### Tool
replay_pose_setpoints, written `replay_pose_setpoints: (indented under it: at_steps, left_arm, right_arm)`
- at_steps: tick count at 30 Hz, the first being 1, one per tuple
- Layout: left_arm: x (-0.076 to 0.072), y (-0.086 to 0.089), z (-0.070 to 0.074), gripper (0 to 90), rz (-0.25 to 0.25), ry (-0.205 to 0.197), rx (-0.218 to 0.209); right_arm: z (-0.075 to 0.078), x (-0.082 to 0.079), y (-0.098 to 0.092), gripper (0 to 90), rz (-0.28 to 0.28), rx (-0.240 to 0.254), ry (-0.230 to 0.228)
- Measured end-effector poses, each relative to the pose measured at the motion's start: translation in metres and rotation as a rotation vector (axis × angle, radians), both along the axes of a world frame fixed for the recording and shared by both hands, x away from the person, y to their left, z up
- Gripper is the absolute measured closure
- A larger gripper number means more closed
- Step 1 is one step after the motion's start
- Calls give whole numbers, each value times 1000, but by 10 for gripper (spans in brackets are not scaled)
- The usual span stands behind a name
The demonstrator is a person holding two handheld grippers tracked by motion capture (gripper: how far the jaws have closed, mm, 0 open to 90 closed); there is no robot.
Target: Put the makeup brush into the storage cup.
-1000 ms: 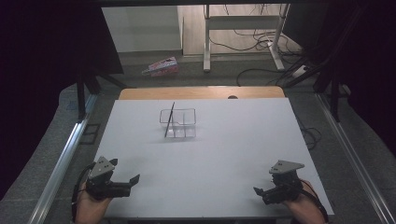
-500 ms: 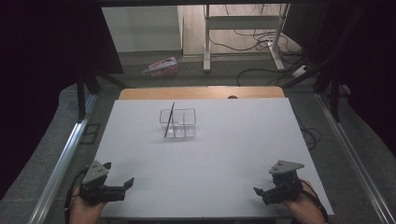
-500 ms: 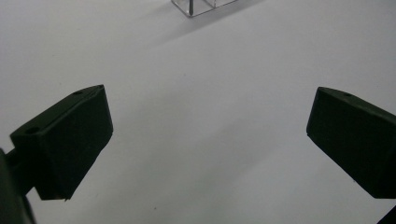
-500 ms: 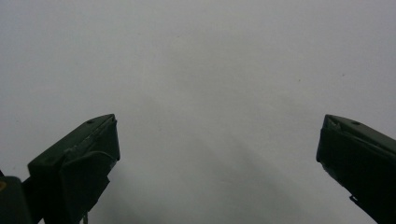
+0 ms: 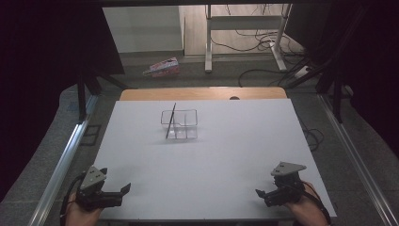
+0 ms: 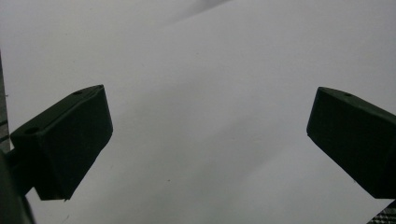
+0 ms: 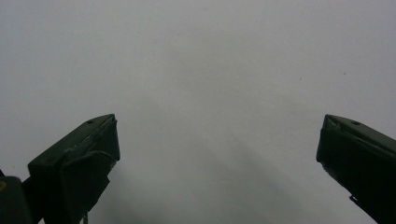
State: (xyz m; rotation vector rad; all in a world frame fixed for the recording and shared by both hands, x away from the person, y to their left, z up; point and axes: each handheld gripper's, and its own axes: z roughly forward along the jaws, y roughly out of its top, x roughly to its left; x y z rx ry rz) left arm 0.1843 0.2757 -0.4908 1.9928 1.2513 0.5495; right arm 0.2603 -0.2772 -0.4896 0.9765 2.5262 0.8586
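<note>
A clear plastic box [image 5: 179, 124] with inner dividers stands on the white table [image 5: 207, 160] towards its far middle. A thin dark stick [image 5: 171, 120] leans in the box's left part and pokes out above the rim. My left gripper [image 5: 121, 192] rests at the table's near left corner, open, jaws pointing right over bare table. In the left gripper view, the left gripper [image 6: 208, 140] has nothing between its wide-apart jaws. My right gripper [image 5: 262, 196] sits at the near right, open, jaws pointing left. In the right gripper view, the right gripper [image 7: 217, 158] frames bare white table.
A wooden strip [image 5: 202, 93] borders the table's far edge. Metal rails [image 5: 61, 165] run along both sides of the table. On the floor beyond lie a colourful carton [image 5: 162, 67], a desk frame [image 5: 244, 28] and loose cables [image 5: 263, 75].
My left gripper has drawn back towards the near left corner of the table. The right gripper has hardly moved. The box and stick stay put.
</note>
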Motion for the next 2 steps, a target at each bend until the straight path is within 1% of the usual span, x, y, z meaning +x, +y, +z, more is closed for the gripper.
replay_pose_setpoints:
  at_steps: [2]
  left_arm:
    - [0, 0, 0, 7, 1, 1, 1]
  right_arm:
    - [0, 0, 0, 0, 0, -1, 0]
